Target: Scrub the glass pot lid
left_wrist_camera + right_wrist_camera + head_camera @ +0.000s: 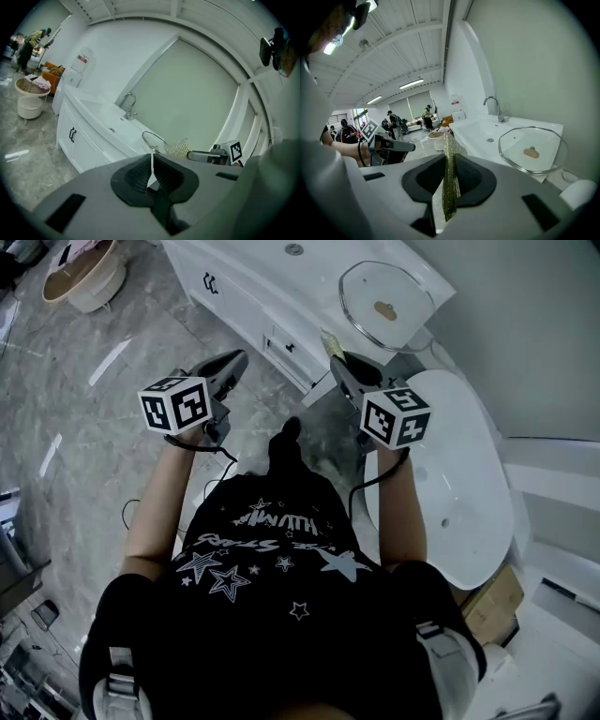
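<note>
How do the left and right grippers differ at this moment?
The left gripper is shut on nothing; the right gripper is shut on a glittery scrub cloth. The right gripper sits close to the glass pot lid on the counter; the left gripper hangs farther off, over the floor. Neither touches the lid.

Clear glass pot lid point(386, 306) with a silvery rim and a tan knob, at the right end of a plain white tabletop point(253, 277). The scouring cloth point(450, 183) is glittery gold-green mesh. The left tool point(151, 161) and right tool point(448, 159) are mid-grey with black ribbed pads. Their marker cubes point(175, 404) are white with black squares. The floor point(94, 427) is grey marble with pale streaks. The shirt point(272, 559) is black with white stars and lettering.
</note>
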{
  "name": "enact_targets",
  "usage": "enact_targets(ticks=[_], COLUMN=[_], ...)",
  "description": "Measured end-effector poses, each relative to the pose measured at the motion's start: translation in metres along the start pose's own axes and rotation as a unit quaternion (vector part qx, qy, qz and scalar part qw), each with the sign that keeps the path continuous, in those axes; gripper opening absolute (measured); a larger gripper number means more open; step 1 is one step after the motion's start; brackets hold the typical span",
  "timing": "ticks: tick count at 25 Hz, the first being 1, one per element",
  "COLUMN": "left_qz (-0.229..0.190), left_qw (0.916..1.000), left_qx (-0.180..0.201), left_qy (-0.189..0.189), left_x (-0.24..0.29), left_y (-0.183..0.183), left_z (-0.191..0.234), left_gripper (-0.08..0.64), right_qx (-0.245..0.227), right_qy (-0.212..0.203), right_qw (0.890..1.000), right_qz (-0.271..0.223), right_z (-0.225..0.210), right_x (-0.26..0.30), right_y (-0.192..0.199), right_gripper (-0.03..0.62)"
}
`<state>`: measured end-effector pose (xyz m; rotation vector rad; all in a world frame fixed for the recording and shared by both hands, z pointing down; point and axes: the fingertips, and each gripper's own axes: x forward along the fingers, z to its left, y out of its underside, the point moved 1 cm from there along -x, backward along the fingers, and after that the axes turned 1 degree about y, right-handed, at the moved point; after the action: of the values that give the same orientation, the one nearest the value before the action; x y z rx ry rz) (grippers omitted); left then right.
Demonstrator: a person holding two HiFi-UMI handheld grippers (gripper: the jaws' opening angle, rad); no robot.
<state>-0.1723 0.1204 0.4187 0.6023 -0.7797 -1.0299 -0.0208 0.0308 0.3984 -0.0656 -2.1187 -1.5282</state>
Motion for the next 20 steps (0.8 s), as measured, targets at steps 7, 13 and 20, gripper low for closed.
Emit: enact_targets(ticks=[7,13,20], left_qz=[0.011,0.025,0.032], left_qw=[0.9989,0.9955,0.9957], left_qx=[0.047,0.091,0.087], left_qy=[-0.001,-0.005,-0.007], left_x=[-0.031,-0.047,-0.069], left_y=[0.019,0.046,0.064], left_z=[-0.022,-0.028,-0.026], left_gripper=[0.009,0.009,0.009], right_qx=[0.000,0.006,0.005], right_qy=[-0.006,-0.015,-0.017], right_qw=[1.000,1.000,1.000], right_qz=[-0.003,0.007,0.024], right_z=[0.034,0.054,0.072], right_x=[-0.016,-0.020,-0.017], right_y=[0.019,0.050,0.063], right_gripper=[0.066,0.066,0.066])
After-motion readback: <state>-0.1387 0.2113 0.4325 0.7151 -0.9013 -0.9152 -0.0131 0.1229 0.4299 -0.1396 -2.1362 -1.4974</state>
